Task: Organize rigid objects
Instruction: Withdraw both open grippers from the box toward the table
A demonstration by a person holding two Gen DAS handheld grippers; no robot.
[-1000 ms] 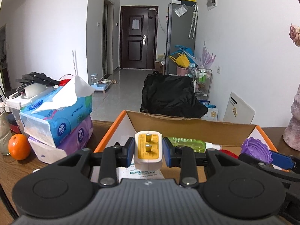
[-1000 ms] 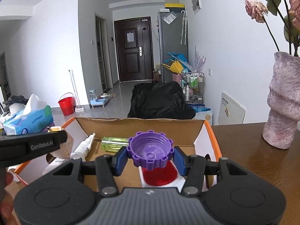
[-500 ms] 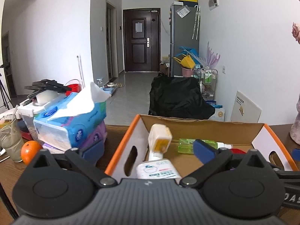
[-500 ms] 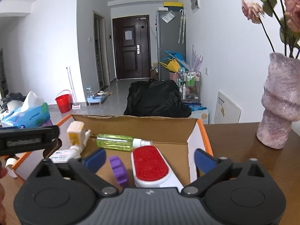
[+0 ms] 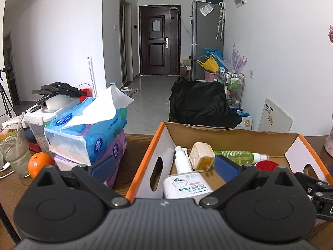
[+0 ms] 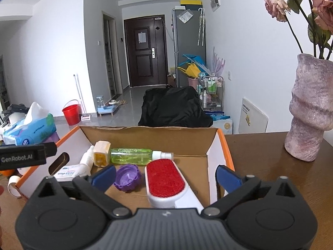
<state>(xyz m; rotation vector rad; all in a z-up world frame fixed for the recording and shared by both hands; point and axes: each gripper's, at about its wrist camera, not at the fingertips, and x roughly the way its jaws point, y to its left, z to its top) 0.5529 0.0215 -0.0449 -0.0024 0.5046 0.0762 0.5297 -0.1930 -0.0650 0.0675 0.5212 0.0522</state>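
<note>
On the table (image 6: 260, 166), left of the box: two tissue packs (image 5: 87, 137) stacked, one orange (image 5: 39, 164), one glass (image 5: 13, 150), one tape roll (image 6: 13, 184).

Cardboard box (image 6: 149, 137) holds five items, left to right:
- one white spray bottle (image 5: 184, 177), lying flat, long axis front-to-back, nozzle toward the far wall
- one white charger plug (image 5: 201, 156), tipped on its side, yellow prong face toward the camera in both views, leaning on the spray bottle's neck
- one green bottle (image 6: 133, 155), lying flat, long axis left-right along the far wall, white cap pointing right
- one purple cap (image 6: 127, 177), tilted, hollow side toward the right wrist camera
- one lint brush (image 6: 166, 182), long axis front-to-back, red pad up, handle end under the right gripper

One vase (image 6: 310, 112) with flowers stands on the table, well to the right of the box.

Left gripper (image 5: 164, 166): fingers spread wide, nothing between them, poised over the box's left wall. Right gripper (image 6: 166, 177): fingers spread wide, empty, over the box interior.

Versus 1 s ago: left was clamped on the plug, right on the purple cap. Both are now released and lying in the box. Since 0.5 s ago the plug has tipped from near upright onto its side.
</note>
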